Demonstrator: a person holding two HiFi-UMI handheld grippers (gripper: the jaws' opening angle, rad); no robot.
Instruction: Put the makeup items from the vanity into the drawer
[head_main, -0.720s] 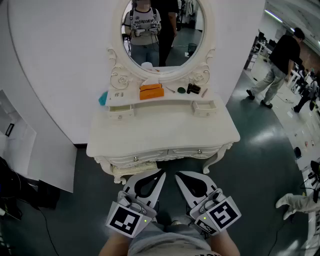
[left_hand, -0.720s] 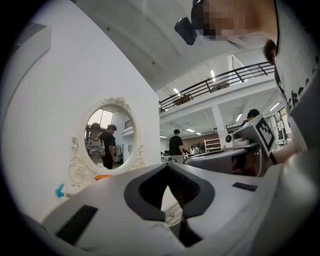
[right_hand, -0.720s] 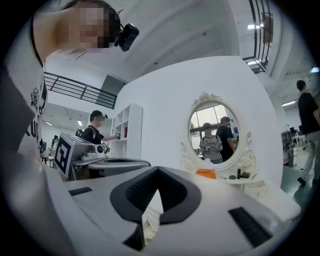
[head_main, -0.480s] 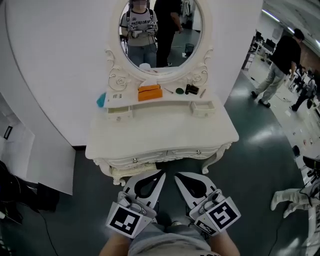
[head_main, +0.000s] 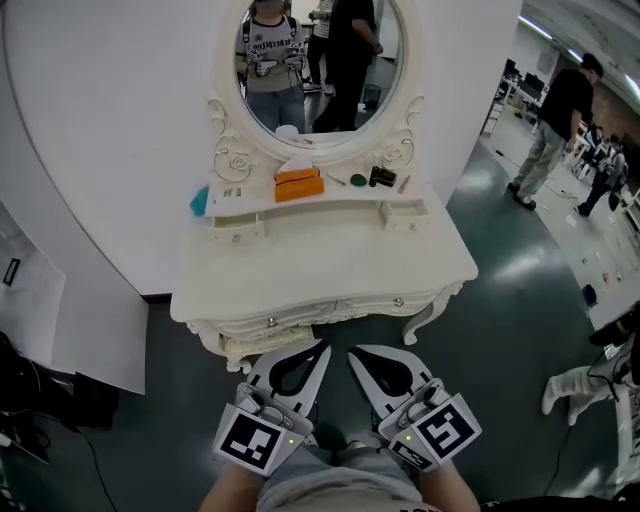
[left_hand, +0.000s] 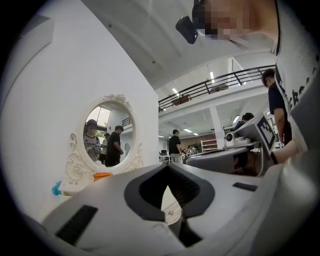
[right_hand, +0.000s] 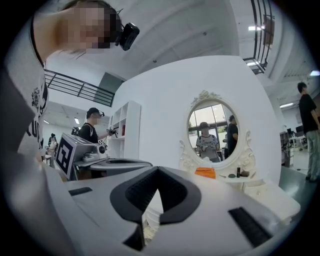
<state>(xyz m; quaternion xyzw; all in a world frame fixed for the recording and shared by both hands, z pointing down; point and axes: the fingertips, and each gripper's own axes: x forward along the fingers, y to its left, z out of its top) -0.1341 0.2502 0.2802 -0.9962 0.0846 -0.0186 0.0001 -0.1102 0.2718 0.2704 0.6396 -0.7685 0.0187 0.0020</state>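
The white vanity (head_main: 330, 262) stands ahead of me under its oval mirror (head_main: 310, 60). On its upper shelf lie an orange box (head_main: 300, 184), a teal item (head_main: 203, 200) at the left end, a small green round item (head_main: 358, 180), a dark bottle (head_main: 384, 177) and thin sticks (head_main: 404, 184). Two front drawers with small knobs (head_main: 270, 321) are closed. My left gripper (head_main: 321, 346) and right gripper (head_main: 352, 351) hang side by side below the vanity's front edge, both shut and holding nothing. The orange box (right_hand: 205, 173) and the mirror (left_hand: 107, 132) also show in the gripper views.
Two small drawers (head_main: 405, 213) sit at the shelf ends. A white panel (head_main: 40, 300) and black gear (head_main: 40, 395) are on the floor at the left. A person (head_main: 555, 115) walks at the far right; a white object (head_main: 580, 385) lies at the right edge.
The head view has drifted slightly, so the vanity sits a little more to the left. People in the mirror and at the right have shifted. Both grippers stay where they were.
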